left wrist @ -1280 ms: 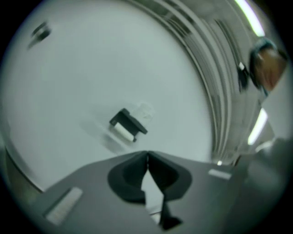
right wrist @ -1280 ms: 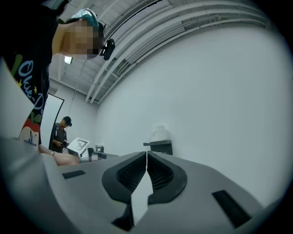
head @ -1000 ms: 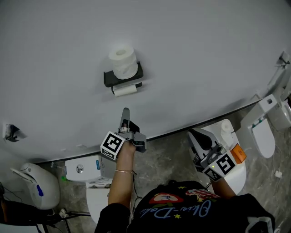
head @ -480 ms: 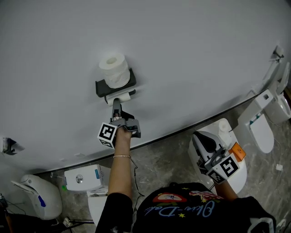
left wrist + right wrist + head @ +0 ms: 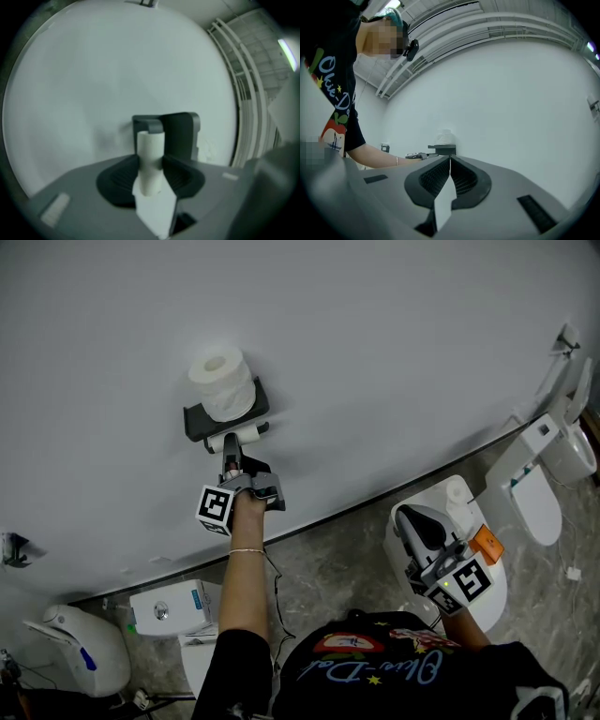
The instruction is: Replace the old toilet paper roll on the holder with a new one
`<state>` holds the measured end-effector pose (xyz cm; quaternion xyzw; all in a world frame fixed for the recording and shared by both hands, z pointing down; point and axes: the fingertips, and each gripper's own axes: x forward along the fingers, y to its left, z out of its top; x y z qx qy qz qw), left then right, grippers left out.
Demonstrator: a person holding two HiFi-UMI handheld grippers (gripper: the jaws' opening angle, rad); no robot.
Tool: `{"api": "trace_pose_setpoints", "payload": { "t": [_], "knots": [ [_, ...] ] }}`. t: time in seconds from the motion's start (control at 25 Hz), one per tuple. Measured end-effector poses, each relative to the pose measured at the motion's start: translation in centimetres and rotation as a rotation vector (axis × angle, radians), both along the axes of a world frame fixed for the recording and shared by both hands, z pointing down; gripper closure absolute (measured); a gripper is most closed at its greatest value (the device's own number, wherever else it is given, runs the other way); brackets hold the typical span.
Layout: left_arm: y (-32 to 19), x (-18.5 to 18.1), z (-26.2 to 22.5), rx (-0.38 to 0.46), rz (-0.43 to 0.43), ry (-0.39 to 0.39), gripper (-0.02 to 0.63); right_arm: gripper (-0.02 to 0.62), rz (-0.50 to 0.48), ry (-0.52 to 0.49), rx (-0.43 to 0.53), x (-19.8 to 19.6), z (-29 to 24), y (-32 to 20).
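A dark wall holder (image 5: 193, 419) carries a full white roll (image 5: 222, 382) on its top shelf. Under the shelf, the thin old roll (image 5: 235, 439) sits on the spindle. My left gripper (image 5: 230, 455) reaches up to it. In the left gripper view the old roll's white tube (image 5: 150, 154) stands between the closing jaws, and both pads touch it, with the holder (image 5: 181, 136) behind. My right gripper (image 5: 411, 518) hangs low at the right, shut and empty (image 5: 450, 161), and sees the holder (image 5: 442, 149) far off.
A white toilet (image 5: 473, 521) stands under my right gripper, and another toilet (image 5: 539, 507) stands further right. At the lower left are a toilet tank (image 5: 169, 607) and a white fixture (image 5: 75, 648). The grey wall (image 5: 394, 352) meets a marbled floor (image 5: 328, 568).
My left gripper has gone up the wall from below the holder to the old roll, and its jaws now stand around the tube. The right gripper has hardly moved.
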<state>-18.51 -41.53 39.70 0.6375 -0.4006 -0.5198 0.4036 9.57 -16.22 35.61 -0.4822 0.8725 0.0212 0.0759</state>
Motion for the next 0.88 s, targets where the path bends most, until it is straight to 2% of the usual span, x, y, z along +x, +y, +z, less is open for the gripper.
{"api": "trace_pose_setpoints", "payload": {
  "t": [0.2, 0.64, 0.76, 0.88],
  "knots": [
    [-0.4, 3.0, 0.1, 0.004, 0.053, 0.007, 0.453, 0.581, 0.018, -0.002, -0.001, 0.6, 0.2, 0.2],
    [-0.7, 13.7, 0.5, -0.008, 0.211, 0.04, 0.453, 0.581, 0.083, -0.007, -0.009, 4.3, 0.0, 1.3],
    [1.2, 15.2, 0.2, 0.02, 0.255, -0.039, 0.453, 0.581, 0.068, -0.011, 0.0, 4.3, -0.1, 1.2],
    [4.8, 15.3, 0.1, 0.084, 0.27, -0.239, 0.453, 0.581, 0.023, -0.021, 0.001, 3.2, -0.1, 0.8]
  ]
}}
